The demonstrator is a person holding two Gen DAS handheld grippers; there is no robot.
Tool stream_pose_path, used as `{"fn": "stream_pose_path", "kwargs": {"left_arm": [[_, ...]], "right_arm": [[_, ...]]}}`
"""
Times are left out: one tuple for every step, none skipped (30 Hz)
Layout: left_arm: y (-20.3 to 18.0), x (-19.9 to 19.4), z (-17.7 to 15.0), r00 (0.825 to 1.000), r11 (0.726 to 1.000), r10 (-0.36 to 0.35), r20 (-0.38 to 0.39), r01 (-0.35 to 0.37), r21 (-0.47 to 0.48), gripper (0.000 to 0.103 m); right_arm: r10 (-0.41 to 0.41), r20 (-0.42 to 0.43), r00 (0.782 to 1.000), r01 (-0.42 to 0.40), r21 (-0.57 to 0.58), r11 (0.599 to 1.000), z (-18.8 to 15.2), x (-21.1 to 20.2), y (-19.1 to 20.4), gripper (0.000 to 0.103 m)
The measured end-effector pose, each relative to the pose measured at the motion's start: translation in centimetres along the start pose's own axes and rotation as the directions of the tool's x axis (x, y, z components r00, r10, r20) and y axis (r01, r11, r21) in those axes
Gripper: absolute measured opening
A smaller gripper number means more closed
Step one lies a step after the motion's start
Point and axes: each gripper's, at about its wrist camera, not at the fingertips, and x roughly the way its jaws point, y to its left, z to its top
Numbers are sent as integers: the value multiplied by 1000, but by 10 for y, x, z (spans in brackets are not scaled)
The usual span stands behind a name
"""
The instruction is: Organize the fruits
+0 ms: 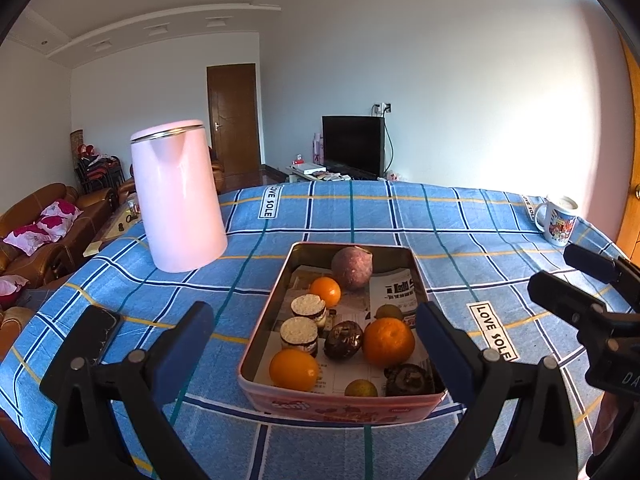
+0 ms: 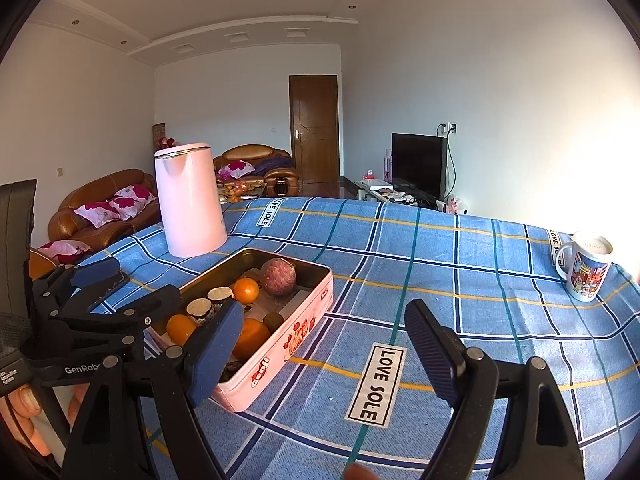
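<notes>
Left gripper (image 1: 312,340) jaws wide, empty, over tin (image 1: 340,410); right gripper (image 2: 324,344) wide, empty.

Table under a blue checked cloth (image 1: 460,236), on it stood a pink kettle (image 1: 178,196), an open tin (image 1: 340,408) of fruit, a printed mug (image 1: 558,220), a dark phone (image 1: 102,332).

Tin (image 1: 264,322): shiny metal inside, lined with printed paper (image 1: 394,290). Tablecloth (image 1: 460,240): matt woven cloth. Kettle (image 1: 180,200): smooth glossy plastic. Mug (image 2: 586,268) looked glazed ceramic.
</notes>
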Motion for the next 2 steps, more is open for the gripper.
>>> {"fn": "stream_pose_path", "kwargs": {"left_arm": [[0, 0, 0, 1000, 1000, 0, 0, 0, 1, 103], [0, -1, 0, 1000, 1000, -2, 1, 2, 1, 103]], "right_arm": [[-4, -3, 1000, 4, -1, 1000, -1, 0, -2, 84], [-10, -6, 1000, 10, -2, 1000, -2, 0, -4, 84]]}}
